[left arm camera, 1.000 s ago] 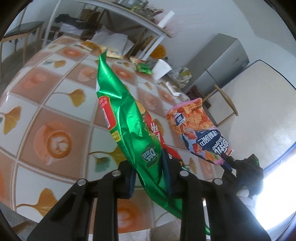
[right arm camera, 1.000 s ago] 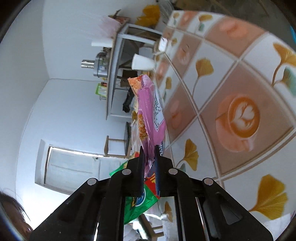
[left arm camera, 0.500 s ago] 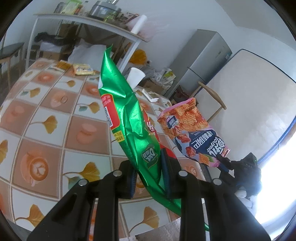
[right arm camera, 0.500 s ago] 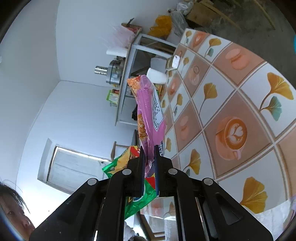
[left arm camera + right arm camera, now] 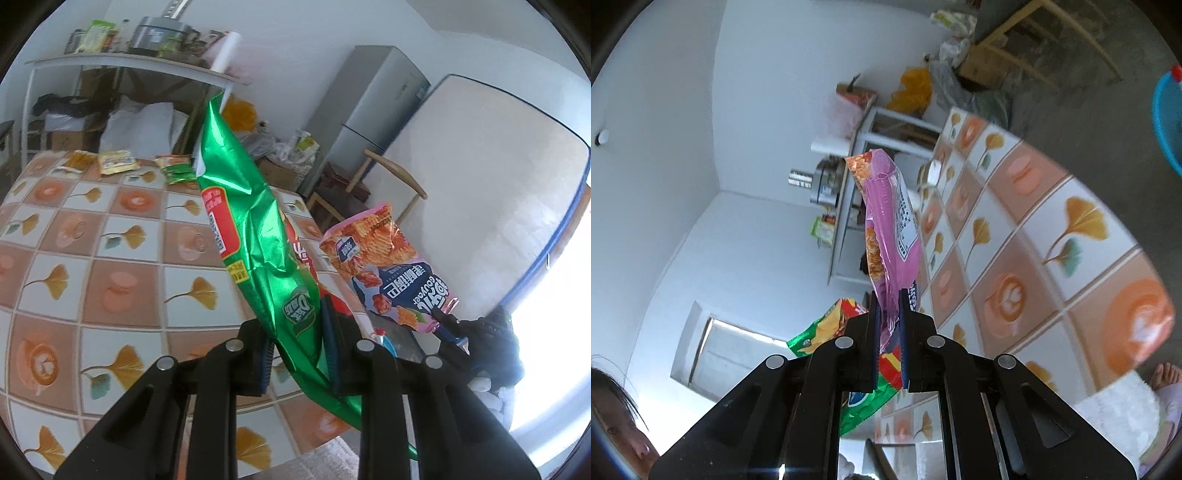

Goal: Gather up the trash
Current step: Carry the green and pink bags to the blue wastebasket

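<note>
My left gripper (image 5: 297,325) is shut on a crumpled green snack bag (image 5: 255,236), which stands up from its jaws above the tiled table (image 5: 110,258). To its right in the same view, my right gripper (image 5: 445,317) pinches the lower corner of a pink and orange snack bag (image 5: 384,266). In the right wrist view my right gripper (image 5: 888,299) is shut on that pink snack bag (image 5: 890,229), and the green snack bag (image 5: 827,332) shows behind and below it. Several small wrappers (image 5: 114,162) lie at the table's far edge.
A white shelf rack (image 5: 129,62) with clutter stands behind the table, beside a grey fridge (image 5: 369,114) and a wooden chair (image 5: 388,177). A blue basin (image 5: 1167,118) sits on the floor at right. A person's head (image 5: 613,406) and bare toes (image 5: 1167,373) show at the picture's edges.
Both grippers have lifted with their bags and drawn back from the table. The table sits lower and farther in the views, and the shelf and fridge now show more fully.
</note>
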{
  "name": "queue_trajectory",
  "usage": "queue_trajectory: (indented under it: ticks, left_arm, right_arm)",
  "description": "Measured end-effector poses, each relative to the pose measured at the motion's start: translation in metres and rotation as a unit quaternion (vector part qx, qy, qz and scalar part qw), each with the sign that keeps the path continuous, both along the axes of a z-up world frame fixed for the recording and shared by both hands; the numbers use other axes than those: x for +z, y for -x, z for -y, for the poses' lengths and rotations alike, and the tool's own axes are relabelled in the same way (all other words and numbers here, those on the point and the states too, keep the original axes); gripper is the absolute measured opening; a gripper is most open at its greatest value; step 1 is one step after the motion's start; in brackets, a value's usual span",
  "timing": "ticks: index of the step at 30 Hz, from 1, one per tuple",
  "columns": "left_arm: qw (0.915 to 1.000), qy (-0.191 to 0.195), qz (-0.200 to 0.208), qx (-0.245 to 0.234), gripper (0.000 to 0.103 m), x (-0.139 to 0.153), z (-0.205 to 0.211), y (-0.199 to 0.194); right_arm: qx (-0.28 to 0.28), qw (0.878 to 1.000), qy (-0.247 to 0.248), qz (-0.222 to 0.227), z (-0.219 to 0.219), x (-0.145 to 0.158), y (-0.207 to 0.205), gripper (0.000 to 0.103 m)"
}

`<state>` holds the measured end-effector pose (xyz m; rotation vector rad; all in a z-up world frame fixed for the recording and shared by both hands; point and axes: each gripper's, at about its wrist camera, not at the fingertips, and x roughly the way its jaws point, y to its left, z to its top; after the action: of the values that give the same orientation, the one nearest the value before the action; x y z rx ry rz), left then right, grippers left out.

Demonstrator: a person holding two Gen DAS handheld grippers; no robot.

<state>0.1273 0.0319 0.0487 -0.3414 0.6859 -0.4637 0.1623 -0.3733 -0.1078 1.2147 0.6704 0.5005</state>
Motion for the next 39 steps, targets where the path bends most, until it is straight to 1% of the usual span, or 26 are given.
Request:
queue_trajectory:
  ticks: [5, 9, 11, 15, 17, 21, 24, 26, 27, 28, 30, 32, 33, 35, 36, 39]
  left_arm:
    - [0.9989, -0.006, 0.012, -0.044, 0.022, 0.009, 0.034, -0.011]
    - [0.996, -0.008, 0.018, -0.087, 0.022, 0.013, 0.069, -0.025]
    - [0.993, -0.011, 0.019, -0.116, 0.022, 0.014, 0.098, -0.031]
    - [0.9859, -0.021, 0.016, -0.165, 0.022, 0.012, 0.151, -0.039]
    - [0.9812, -0.03, 0.011, -0.19, 0.022, 0.008, 0.182, -0.044]
    - [0.9728, -0.044, 0.0, -0.227, 0.022, -0.004, 0.231, -0.051]
    - [0.9676, -0.056, -0.009, -0.246, 0.022, -0.014, 0.259, -0.054]
    - [0.9648, -0.065, -0.014, -0.254, 0.022, -0.021, 0.274, -0.056]
    - [0.9633, -0.071, -0.018, -0.258, 0.022, -0.026, 0.282, -0.058]
    - [0.9625, -0.076, -0.022, -0.26, 0.022, -0.03, 0.287, -0.061]
    - [0.962, -0.081, -0.029, -0.259, 0.022, -0.037, 0.293, -0.066]
    - [0.9622, -0.087, -0.037, -0.256, 0.022, -0.045, 0.3, -0.075]
    - [0.9623, -0.09, -0.04, -0.254, 0.022, -0.048, 0.302, -0.078]
    - [0.962, -0.095, -0.045, -0.252, 0.022, -0.051, 0.305, -0.077]
    - [0.9616, -0.099, -0.049, -0.251, 0.022, -0.055, 0.307, -0.08]
    - [0.96, -0.108, -0.054, -0.253, 0.022, -0.061, 0.314, -0.086]
  right_arm:
    - [-0.054, 0.999, -0.002, 0.006, 0.043, 0.002, 0.028, 0.007]
    - [-0.108, 0.994, -0.004, 0.009, 0.083, 0.002, 0.057, 0.007]
    - [-0.14, 0.99, -0.008, 0.007, 0.106, -0.001, 0.076, 0.007]
    - [-0.185, 0.983, -0.018, -0.003, 0.139, -0.013, 0.103, 0.007]
    - [-0.205, 0.978, -0.027, -0.011, 0.154, -0.022, 0.117, 0.007]
    - [-0.235, 0.97, -0.05, -0.03, 0.179, -0.046, 0.134, 0.007]
    - [-0.249, 0.966, -0.057, -0.05, 0.188, -0.064, 0.134, 0.007]
    - [-0.251, 0.964, -0.062, -0.066, 0.196, -0.08, 0.126, 0.007]
    - [-0.247, 0.964, -0.071, -0.071, 0.197, -0.089, 0.122, 0.007]
    - [-0.24, 0.963, -0.093, -0.082, 0.2, -0.104, 0.114, 0.007]
    - [-0.227, 0.961, -0.124, -0.098, 0.201, -0.123, 0.106, 0.007]
    - [-0.216, 0.952, -0.172, -0.132, 0.201, -0.154, 0.092, 0.007]
    - [-0.214, 0.948, -0.191, -0.142, 0.201, -0.163, 0.089, 0.008]
    - [-0.212, 0.929, -0.248, -0.173, 0.201, -0.197, 0.071, 0.008]
    - [-0.216, 0.917, -0.276, -0.188, 0.202, -0.216, 0.066, 0.008]
    - [-0.232, 0.895, -0.318, -0.208, 0.209, -0.245, 0.057, 0.009]
